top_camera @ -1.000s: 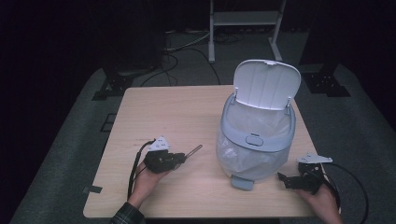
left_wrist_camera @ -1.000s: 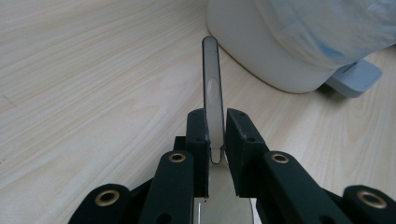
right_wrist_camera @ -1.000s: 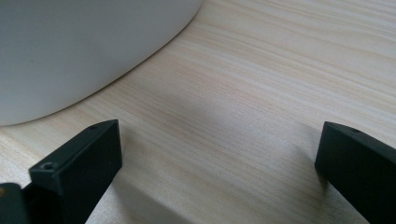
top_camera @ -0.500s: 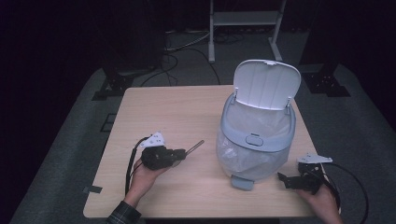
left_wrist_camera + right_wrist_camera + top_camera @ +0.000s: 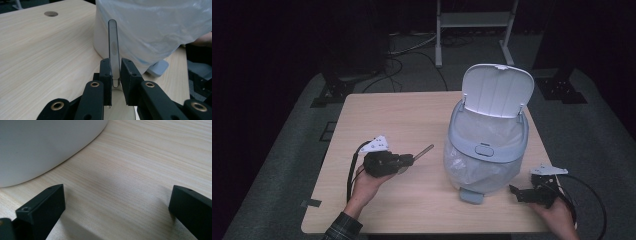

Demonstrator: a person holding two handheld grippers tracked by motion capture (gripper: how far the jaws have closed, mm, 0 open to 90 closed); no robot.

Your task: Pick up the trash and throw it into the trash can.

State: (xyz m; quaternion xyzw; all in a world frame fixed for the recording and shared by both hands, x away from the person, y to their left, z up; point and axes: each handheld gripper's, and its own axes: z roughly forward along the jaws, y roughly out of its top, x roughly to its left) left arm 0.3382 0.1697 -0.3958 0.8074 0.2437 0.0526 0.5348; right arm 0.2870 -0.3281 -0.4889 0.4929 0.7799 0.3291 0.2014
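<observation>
From the high view I see my left gripper (image 5: 409,160) beside the open-lidded bin (image 5: 486,145) on the surface (image 5: 387,115), in the left gripper view its fingers (image 5: 105,75) clamp a thin clear stick (image 5: 113,50), and in the right gripper view my right gripper (image 5: 117,205) gapes wide.
</observation>
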